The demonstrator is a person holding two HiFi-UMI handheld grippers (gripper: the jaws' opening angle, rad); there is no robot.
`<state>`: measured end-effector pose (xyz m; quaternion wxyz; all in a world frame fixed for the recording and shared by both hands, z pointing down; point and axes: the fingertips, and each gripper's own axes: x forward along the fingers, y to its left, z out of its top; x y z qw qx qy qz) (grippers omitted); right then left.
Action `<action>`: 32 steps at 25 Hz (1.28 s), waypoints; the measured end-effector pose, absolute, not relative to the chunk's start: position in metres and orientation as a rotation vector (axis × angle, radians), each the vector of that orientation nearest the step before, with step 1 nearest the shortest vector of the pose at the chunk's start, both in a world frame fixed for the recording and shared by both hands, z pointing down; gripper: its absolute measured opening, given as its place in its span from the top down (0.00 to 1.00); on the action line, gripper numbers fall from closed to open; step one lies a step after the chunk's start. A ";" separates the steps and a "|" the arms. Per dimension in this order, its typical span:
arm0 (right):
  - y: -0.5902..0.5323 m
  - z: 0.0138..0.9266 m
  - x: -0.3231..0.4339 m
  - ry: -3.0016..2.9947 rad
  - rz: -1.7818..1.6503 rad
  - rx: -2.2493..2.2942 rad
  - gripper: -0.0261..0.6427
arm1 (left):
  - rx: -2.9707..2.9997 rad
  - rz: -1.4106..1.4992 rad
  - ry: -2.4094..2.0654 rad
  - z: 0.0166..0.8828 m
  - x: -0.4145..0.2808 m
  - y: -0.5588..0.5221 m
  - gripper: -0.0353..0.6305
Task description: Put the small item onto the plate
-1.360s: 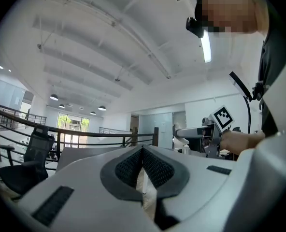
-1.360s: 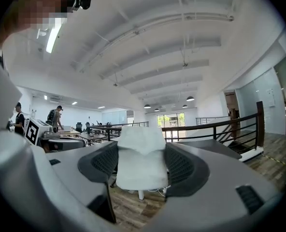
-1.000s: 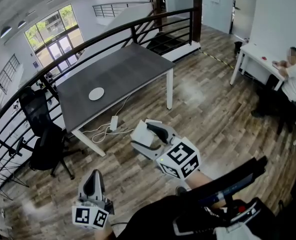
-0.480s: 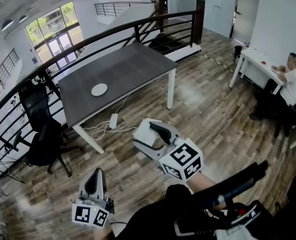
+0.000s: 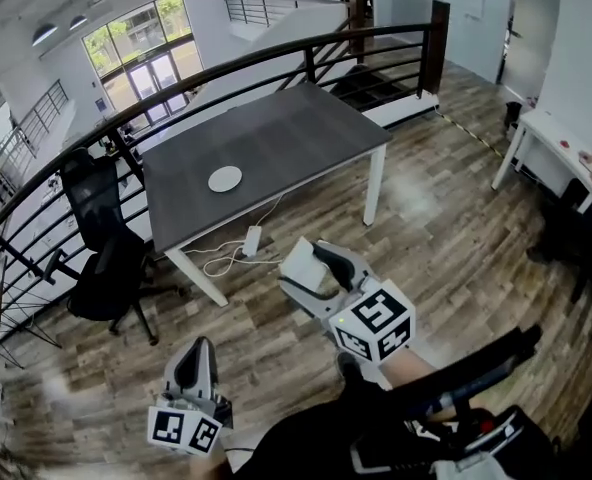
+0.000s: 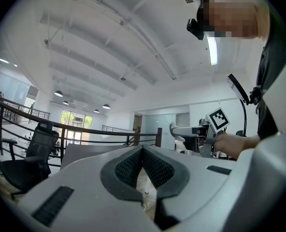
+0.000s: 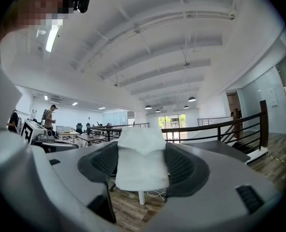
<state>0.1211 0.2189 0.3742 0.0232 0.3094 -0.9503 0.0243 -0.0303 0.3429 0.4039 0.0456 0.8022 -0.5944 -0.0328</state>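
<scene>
- Head view first: the person stands on the wooden floor (image 5: 446, 238), well apart from the dark bench (image 5: 276, 133), with both tools held low in front of the body.
- Out ahead is the right tool (image 5: 309, 266), its marker cube (image 5: 374, 323) turned up toward the camera, and the small white item (image 5: 298, 264) sits right between its jaws.
- Right gripper view backs that up: the right tool (image 7: 141, 164) is clamped on the small white item (image 7: 139, 149). The dark pads (image 7: 102, 164) press in from both sides and the item's top pokes up above them (it looks soft and folded, though what it's made of I can't tell).
- Down at the lower left, the left tool (image 5: 197, 354) points up and away, carrying nothing.
- Left gripper view shows the left tool (image 6: 142, 152) closed, with its ribbed pads (image 6: 127, 167) meeting at the tips and only a narrow wedge of gap lower down.
- Now the target: a round white plate (image 5: 225, 178) lies flat on the bench, toward its left half, alone on the dark top.
- So the item is up in the air over the floor, gripped, and well apart from the plate.
- Around the scene, a black office chair (image 5: 104, 263) stands by the bench's left end.
- A white power strip (image 5: 252, 240) with loose cables lies on the floor at the bench's near edge.
- A black railing (image 5: 226, 68) curves behind the bench, and a white desk (image 5: 556, 138) stands at the far right.
</scene>
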 end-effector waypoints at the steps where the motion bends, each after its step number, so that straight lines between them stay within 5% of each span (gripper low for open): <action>1: 0.209 0.373 0.121 -2.950 0.075 0.943 0.50 | 2.443 -0.094 -1.830 0.402 -0.029 0.334 0.94; 32: -0.028 0.378 0.137 -3.073 0.168 0.622 0.50 | 2.334 0.077 -1.970 0.393 0.026 0.109 0.94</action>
